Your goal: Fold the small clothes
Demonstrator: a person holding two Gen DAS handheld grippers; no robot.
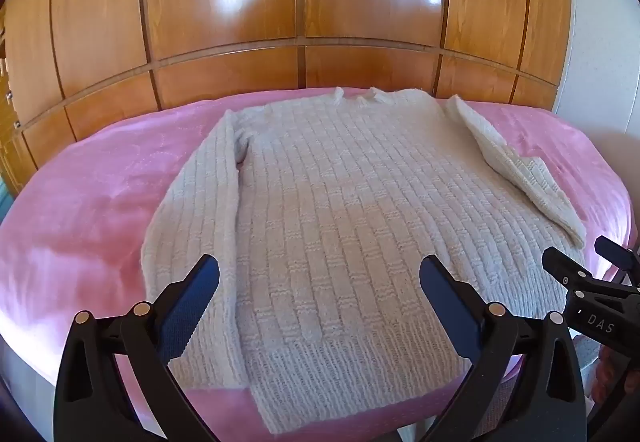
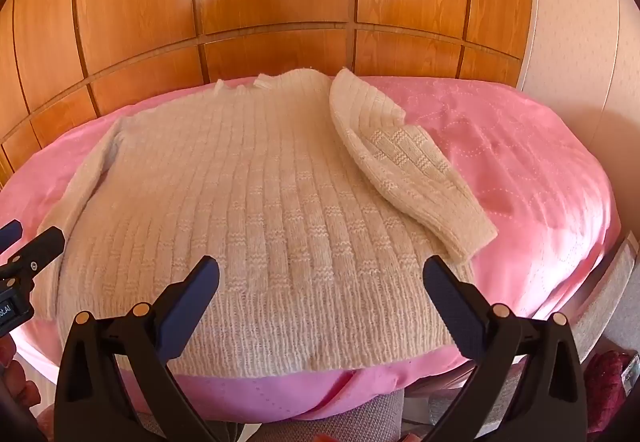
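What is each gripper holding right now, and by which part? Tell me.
Nothing. The left gripper and right gripper both hover with jaws open above the sweater, near its hem, gripping none of it.

Each gripper, the left gripper [image 1: 319,276] and the right gripper [image 2: 321,276], is built of glossy black plastic arms studded with round brass-coloured rivets and tipped with dark blue ribbed pads [image 1: 188,306], while white letters "DAS" are printed on the right one's body.
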